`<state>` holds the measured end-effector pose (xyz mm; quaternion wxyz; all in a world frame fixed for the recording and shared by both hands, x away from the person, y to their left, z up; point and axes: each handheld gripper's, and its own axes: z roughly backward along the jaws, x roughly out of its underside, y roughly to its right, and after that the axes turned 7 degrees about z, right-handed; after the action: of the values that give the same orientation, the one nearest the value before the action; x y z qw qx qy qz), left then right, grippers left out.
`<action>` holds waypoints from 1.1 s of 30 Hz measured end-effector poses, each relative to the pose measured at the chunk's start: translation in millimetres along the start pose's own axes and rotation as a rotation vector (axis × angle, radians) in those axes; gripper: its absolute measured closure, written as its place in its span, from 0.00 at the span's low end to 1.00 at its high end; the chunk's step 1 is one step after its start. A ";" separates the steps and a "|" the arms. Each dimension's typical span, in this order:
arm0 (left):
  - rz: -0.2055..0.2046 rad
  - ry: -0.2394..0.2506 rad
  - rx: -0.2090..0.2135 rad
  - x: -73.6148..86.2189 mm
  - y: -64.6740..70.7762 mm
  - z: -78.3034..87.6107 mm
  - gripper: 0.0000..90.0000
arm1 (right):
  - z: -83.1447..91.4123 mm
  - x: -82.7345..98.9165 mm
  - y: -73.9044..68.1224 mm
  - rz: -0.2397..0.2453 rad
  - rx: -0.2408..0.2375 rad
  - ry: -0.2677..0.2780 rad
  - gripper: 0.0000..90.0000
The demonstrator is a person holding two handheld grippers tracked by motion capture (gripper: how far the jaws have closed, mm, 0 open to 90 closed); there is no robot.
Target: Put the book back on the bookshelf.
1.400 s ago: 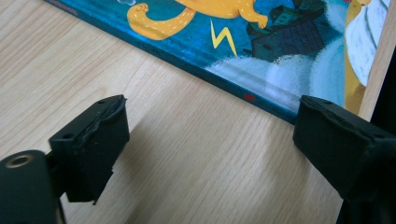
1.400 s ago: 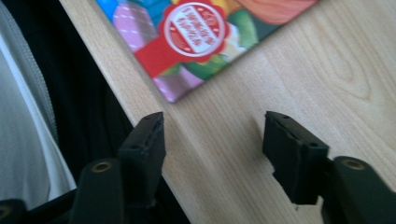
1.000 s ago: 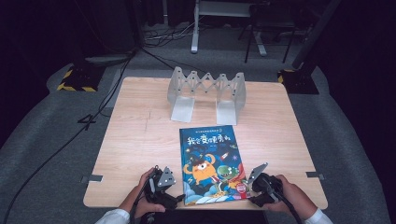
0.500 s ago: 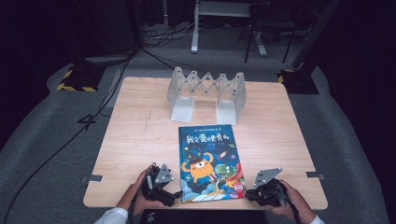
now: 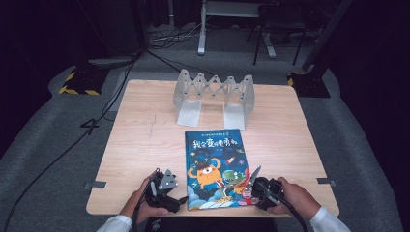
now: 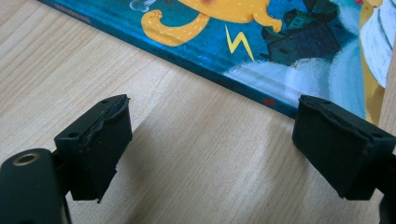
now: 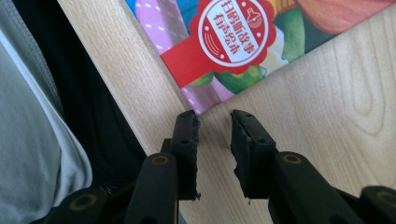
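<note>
The left tool [image 6: 210, 140] is held wide open, empty, beside the blue cartoon-covered picture book [image 5: 215, 164]; the right tool [image 7: 214, 122], nearly closed with its jaws just reopening slightly, is poised empty at the book's near corner on the light wooden tabletop [image 5: 140, 145].

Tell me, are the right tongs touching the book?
Apart. The right gripper view shows bare table between the right tongs and the book corner, nothing between the jaws.

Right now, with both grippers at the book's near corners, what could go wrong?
The book lies flat at the table's near edge; a push could slide it off. The right gripper has nearly closed jaws with nothing between them, just short of the corner, so it may only nudge the cover. The left gripper is wide open beside the spine, not around it.
</note>
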<state>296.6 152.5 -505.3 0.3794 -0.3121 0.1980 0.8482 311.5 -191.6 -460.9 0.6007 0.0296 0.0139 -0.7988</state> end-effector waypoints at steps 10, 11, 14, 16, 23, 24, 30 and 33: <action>0.002 0.001 0.001 -0.1 -1.4 0.7 0.16 | -4.3 29.4 -12.9 -0.015 0.059 0.300 0.85; 0.000 0.002 0.002 -0.1 -2.0 1.0 0.16 | -5.5 32.9 -12.9 -0.039 0.047 0.336 0.85; 0.007 0.001 0.000 0.3 -2.0 1.2 0.16 | -10.8 44.3 -11.4 -0.052 0.037 0.452 0.84; 0.008 -0.002 -0.005 0.1 -2.0 1.3 0.16 | -14.8 49.4 -12.1 -0.047 0.042 0.522 0.83; 0.018 0.002 -0.015 0.7 -2.1 1.5 0.16 | -19.7 51.2 -0.9 -0.068 -0.036 0.689 0.55; 0.019 0.003 -0.015 0.8 -2.2 1.6 0.16 | -18.0 48.7 4.7 -0.062 -0.065 0.709 0.47; 0.023 0.004 -0.019 1.7 -4.6 2.6 0.16 | -10.2 43.2 20.7 -0.088 -0.160 0.789 0.35; 0.021 0.005 -0.019 1.5 -4.9 2.6 0.15 | -6.2 40.8 30.0 -0.091 -0.208 0.822 0.31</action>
<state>298.6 157.9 -504.9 0.3668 -0.3160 0.1940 0.8532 329.2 -238.7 -469.3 0.5089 0.2844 0.3340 -0.7406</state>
